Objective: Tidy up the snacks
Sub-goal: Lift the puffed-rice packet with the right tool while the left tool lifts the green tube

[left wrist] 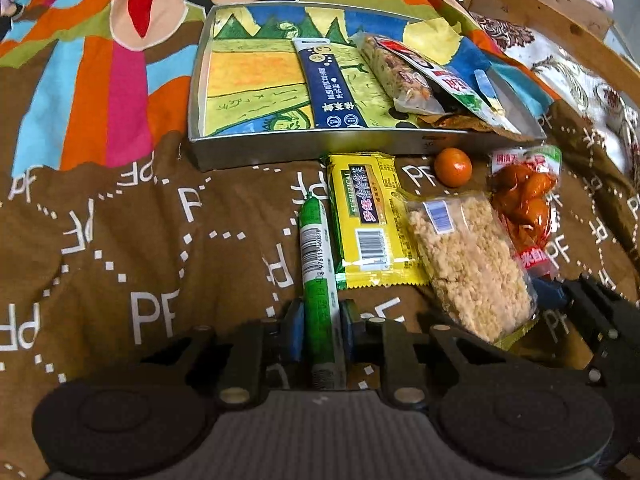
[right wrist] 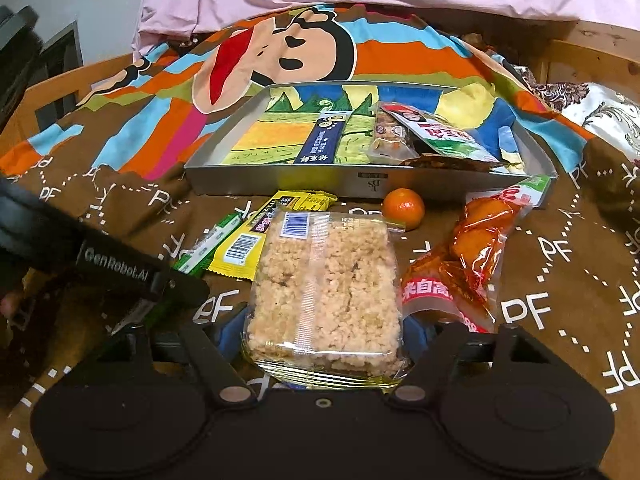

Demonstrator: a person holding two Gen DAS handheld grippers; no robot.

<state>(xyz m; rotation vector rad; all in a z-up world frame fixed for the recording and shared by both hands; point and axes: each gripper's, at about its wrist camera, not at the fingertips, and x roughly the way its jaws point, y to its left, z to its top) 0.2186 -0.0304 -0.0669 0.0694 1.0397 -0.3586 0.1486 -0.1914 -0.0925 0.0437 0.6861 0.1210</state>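
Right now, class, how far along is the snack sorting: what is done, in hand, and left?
Done: a blue stick pack and several packets lie in the metal tray.
In hand: the left gripper is shut on the green sausage; the right gripper brackets the rice cracker pack.
Left: yellow packet, orange, red-orange snack bag.

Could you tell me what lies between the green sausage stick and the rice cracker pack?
The yellow snack packet lies between the green sausage stick and the rice cracker pack, clearest in the left wrist view.
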